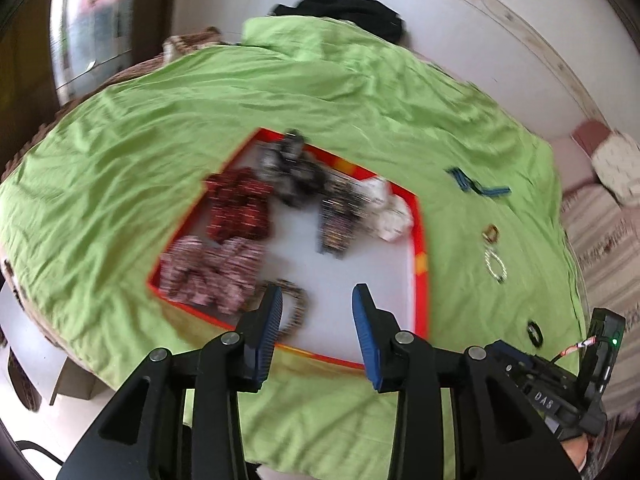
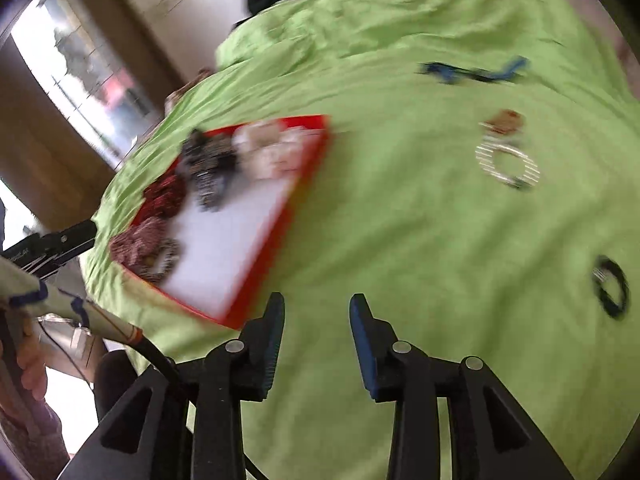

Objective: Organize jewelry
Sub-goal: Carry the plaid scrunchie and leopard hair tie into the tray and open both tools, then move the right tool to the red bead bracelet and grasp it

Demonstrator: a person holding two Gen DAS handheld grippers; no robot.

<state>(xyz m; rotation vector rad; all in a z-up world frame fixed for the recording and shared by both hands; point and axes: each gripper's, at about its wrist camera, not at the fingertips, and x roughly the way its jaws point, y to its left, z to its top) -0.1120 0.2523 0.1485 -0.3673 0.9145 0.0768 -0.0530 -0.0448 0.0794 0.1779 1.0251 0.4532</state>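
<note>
Left wrist view: my left gripper (image 1: 317,300) is spread wide, holding nothing, over the near end of the red-rimmed tray (image 1: 418,240) on the green cloth (image 1: 120,152). Blurred bracelet piles (image 1: 240,208) fill the tray's far and left parts. A blue piece (image 1: 478,187), a silver ring-shaped piece (image 1: 495,266) and a black ring (image 1: 534,333) lie on cloth right of the tray.

Right wrist view: my right gripper (image 2: 317,300) is wide apart, empty, above bare cloth just right of the tray's near corner. Loose pieces lie further right.
</note>
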